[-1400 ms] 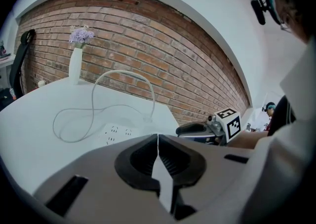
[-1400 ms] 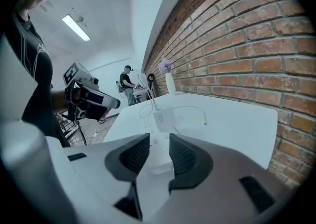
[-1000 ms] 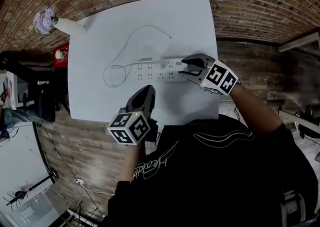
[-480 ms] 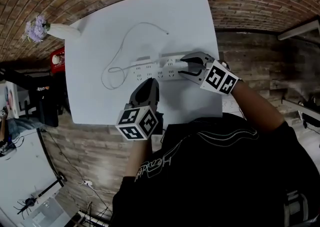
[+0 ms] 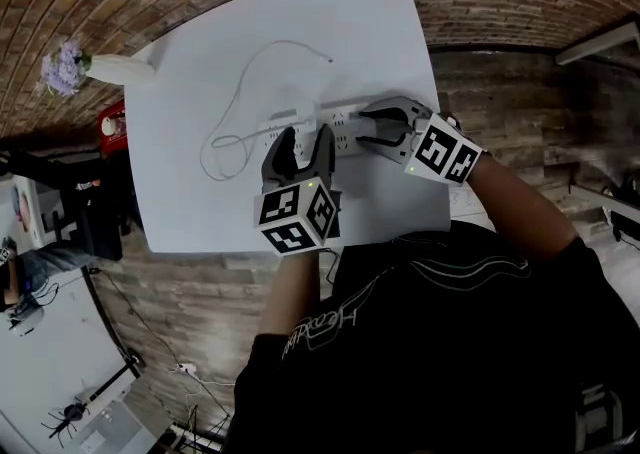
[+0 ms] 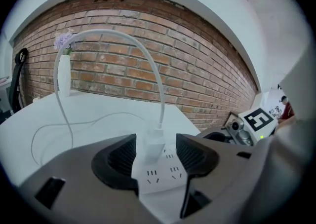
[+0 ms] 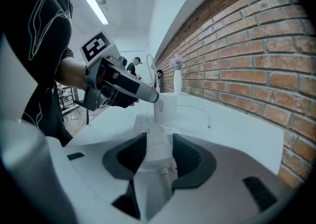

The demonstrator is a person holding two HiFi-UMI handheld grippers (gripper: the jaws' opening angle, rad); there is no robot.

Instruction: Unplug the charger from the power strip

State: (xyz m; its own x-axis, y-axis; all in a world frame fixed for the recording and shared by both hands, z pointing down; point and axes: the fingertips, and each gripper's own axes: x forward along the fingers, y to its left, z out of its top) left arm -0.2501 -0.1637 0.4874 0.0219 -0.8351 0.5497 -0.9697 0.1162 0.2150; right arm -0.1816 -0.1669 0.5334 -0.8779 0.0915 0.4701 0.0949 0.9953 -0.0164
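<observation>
While only the right gripper view shows print on the charger (image 7: 167, 109), charger upright, cable end up, untouched between opening left gripper (image 6: 156, 145) jaws, right gripper (image 7: 159, 152) clamping power strip (image 7: 148, 125) lengthwise.

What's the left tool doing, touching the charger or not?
Apart. The left gripper view shows the charger, plugged into the strip, between the left tool's opening jaws, with a gap on each side.
</observation>
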